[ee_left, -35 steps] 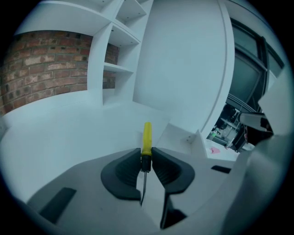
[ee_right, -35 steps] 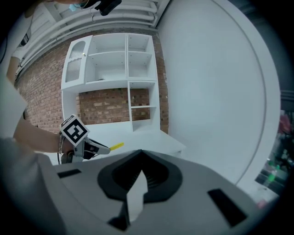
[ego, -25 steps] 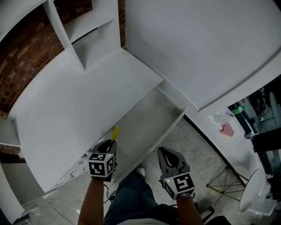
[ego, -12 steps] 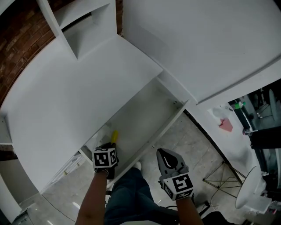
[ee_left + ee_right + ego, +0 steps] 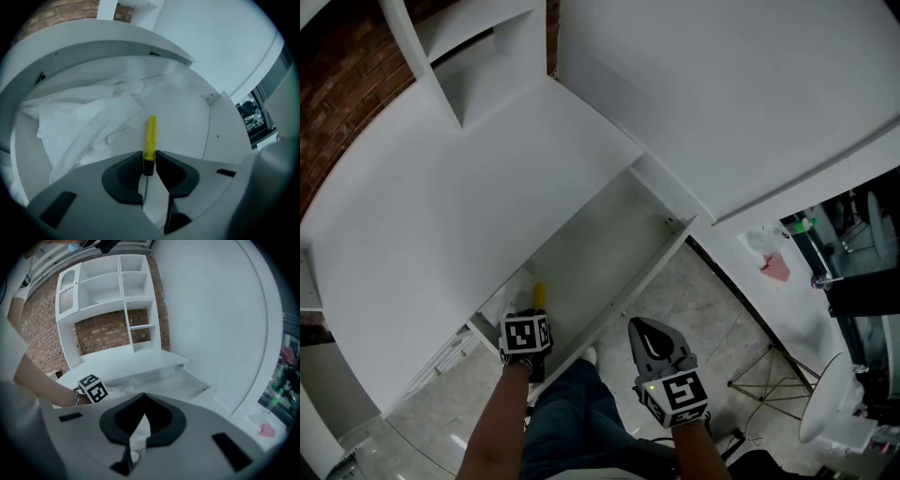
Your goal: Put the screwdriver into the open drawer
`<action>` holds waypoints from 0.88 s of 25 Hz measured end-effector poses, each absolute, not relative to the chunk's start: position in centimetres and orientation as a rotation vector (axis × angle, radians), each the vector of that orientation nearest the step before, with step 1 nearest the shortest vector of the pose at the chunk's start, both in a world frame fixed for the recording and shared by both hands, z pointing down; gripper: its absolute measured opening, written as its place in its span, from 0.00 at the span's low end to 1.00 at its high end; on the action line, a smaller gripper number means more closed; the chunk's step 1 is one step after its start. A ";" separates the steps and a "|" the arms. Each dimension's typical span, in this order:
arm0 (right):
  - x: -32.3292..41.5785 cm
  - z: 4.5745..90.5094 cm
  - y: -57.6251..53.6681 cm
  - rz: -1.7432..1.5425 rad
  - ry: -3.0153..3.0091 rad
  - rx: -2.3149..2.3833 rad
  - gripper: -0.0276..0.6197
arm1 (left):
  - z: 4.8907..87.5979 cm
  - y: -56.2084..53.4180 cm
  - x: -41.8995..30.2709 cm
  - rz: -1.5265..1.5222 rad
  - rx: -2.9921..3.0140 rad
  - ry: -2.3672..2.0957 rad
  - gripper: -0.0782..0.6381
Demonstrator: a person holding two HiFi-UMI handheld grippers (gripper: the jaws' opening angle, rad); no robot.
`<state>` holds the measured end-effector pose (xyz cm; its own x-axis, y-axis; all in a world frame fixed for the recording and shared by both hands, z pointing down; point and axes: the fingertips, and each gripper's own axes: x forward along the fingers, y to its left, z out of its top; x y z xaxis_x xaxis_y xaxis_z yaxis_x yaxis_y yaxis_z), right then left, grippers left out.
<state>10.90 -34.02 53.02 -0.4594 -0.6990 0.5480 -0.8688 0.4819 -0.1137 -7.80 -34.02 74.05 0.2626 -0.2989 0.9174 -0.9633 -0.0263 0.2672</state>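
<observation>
**Screwdriver held low in the open drawer**

The left gripper [image 5: 149, 164] reaches steeply down into the open drawer [image 5: 614, 248] at its left end, close to the front wall. Its jaws stand narrow and clamp the screwdriver [image 5: 151, 136] between their pads.

The screwdriver has a slim, round, bright yellow handle with a blunt end. A short black collar sits at the handle's base, and that is where the pads grip it. A thin dark shaft runs back from the collar, between the jaws and towards the camera. The handle points away from the gripper, out over the drawer's white floor. I cannot tell whether its far end touches that floor.

Just left of the handle lies a crumpled white sheet [image 5: 89, 122], which fills the left part of the drawer and lies against its back and left walls. The rest of the drawer floor, towards its right end, is plain white.

The drawer hangs pulled out from under the front edge of the white desk [image 5: 469, 187]. A white shelf unit [image 5: 108, 291] stands at the desk's back edge, against a brick wall [image 5: 337, 103].

The right gripper [image 5: 643, 330] is outside the drawer, just beyond its front wall and above the tiled floor [image 5: 722, 319], well apart from the left one. Its jaws are together at the tips, with nothing gripped between them.
</observation>
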 end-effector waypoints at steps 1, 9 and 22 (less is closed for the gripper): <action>10.8 52.7 -34.0 0.527 -2.301 1.302 0.06 | 73.9 -34.0 -7.9 0.840 1.536 -1.222 0.25; 11.6 48.0 -35.3 0.406 -2.326 1.402 0.06 | 68.4 -34.5 -8.3 0.818 1.662 -1.243 0.35; 13.5 39.0 -35.0 0.272 -2.421 1.597 0.06 | 51.3 -37.3 -11.3 0.536 2.111 -1.500 0.13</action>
